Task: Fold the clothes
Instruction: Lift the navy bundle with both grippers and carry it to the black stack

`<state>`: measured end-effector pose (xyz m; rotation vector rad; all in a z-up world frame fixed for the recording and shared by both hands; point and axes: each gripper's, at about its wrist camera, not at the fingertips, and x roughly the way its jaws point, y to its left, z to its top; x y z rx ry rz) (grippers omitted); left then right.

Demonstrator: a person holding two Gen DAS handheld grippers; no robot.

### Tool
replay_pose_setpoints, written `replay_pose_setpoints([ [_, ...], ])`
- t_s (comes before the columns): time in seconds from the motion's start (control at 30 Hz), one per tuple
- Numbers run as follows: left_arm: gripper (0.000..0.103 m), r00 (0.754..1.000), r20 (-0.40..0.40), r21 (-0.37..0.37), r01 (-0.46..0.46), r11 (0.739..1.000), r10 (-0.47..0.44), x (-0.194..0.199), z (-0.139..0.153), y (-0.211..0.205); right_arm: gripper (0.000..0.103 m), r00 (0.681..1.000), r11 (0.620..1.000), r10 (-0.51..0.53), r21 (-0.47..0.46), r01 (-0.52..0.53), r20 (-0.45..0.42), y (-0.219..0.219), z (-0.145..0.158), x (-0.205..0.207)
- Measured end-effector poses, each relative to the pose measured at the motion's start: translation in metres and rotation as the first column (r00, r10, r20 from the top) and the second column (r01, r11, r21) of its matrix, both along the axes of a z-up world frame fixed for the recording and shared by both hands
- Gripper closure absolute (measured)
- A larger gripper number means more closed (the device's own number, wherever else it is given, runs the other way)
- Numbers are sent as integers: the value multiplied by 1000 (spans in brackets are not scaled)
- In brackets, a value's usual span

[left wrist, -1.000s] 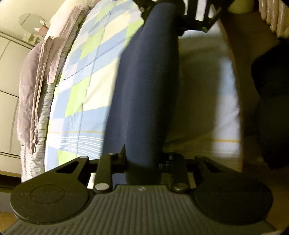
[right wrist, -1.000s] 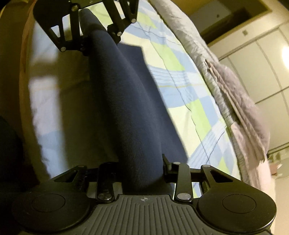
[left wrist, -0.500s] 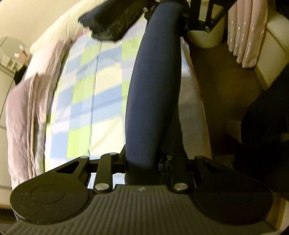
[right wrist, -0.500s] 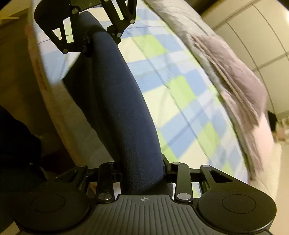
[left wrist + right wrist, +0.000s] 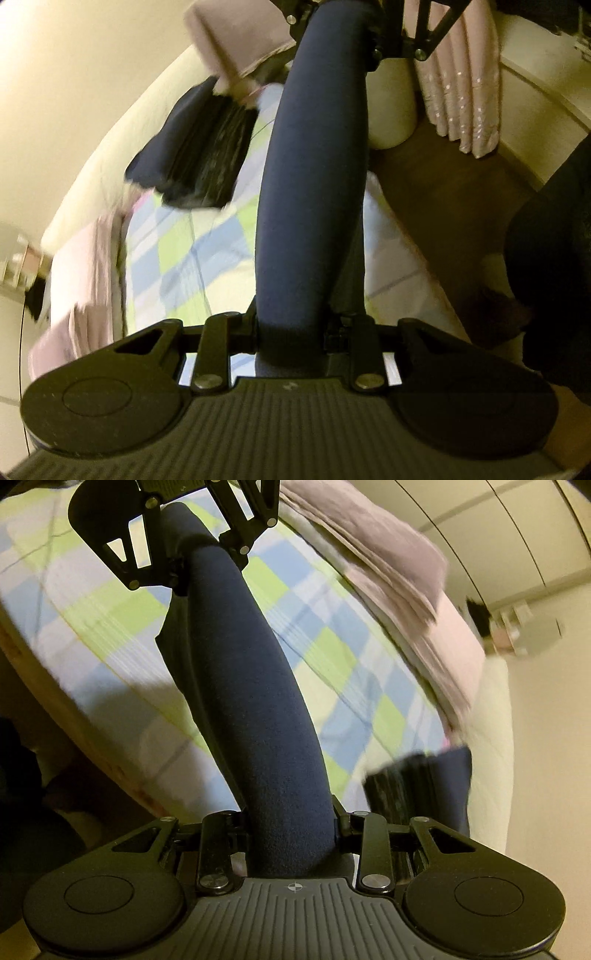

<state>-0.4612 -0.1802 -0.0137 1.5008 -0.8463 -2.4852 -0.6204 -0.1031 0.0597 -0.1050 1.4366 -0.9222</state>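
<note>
Both grippers are on the same piece here: a navy garment (image 5: 314, 177), stretched into a taut band in the air between them, above the checked bed (image 5: 192, 258). The left gripper (image 5: 291, 332) has its fingers clenched on one end, at six o'clock in the left wrist view. The right gripper (image 5: 291, 827) has its fingers clamped on the other end, and shows at twelve o'clock in the left view, facing back. Below the band a flap of the cloth hangs loose toward the bed edge.

Over at ten o'clock in the left wrist view sits a dark folded stack (image 5: 199, 155), with a pink quilt (image 5: 399, 590) bunched along the far side of the bed.

My read: this is a carry or a lay-down of a held fold, though whether it heads for the open checks or the stack I can't settle. To do it well, keep the tension even between the two ends, keep both hands level so the hanging flap doesn't twist, and don't loosen either grip until the cloth is flat on the bed.
</note>
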Motion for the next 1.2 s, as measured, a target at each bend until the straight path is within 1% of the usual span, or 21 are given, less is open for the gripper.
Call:
replay_pose_setpoints([
  [0.17, 78, 999, 29, 4, 40, 999, -41, -50, -4, -2, 69, 998, 998, -64, 19, 64, 28, -2, 0, -46],
  [0.27, 78, 998, 51, 3, 33, 999, -33, -83, -6, -4, 69, 996, 997, -75, 36, 73, 52, -7, -3, -78],
  [0.5, 78, 995, 98, -2, 2, 1000, -2, -159, -9, -7, 69, 992, 997, -59, 52, 54, 108, -34, -7, -157],
  [0.63, 78, 994, 103, 0, -20, 1000, 20, -190, -13, -11, 69, 993, 998, -33, 53, 27, 117, -46, -6, -194],
  [0.7, 78, 994, 103, 2, -26, 1000, 26, -202, -14, -14, 69, 993, 998, -29, 54, 23, 117, -51, -7, -205],
  [0.8, 78, 995, 96, 12, -18, 1000, 17, -210, -14, -27, 69, 992, 998, -33, 63, 25, 124, -62, -8, -221],
  [1.0, 78, 997, 82, 31, -1, 1000, -2, -226, -16, -52, 69, 990, 995, -52, 87, 41, 128, -92, -10, -231],
  [1.07, 78, 997, 73, 33, 10, 999, -12, -231, -14, -61, 69, 989, 994, -75, 87, 65, 125, -106, -10, -233],
  [1.2, 78, 998, 37, 8, 58, 998, -59, -244, -4, -87, 69, 985, 990, -130, 74, 122, 117, -128, -1, -236],
])
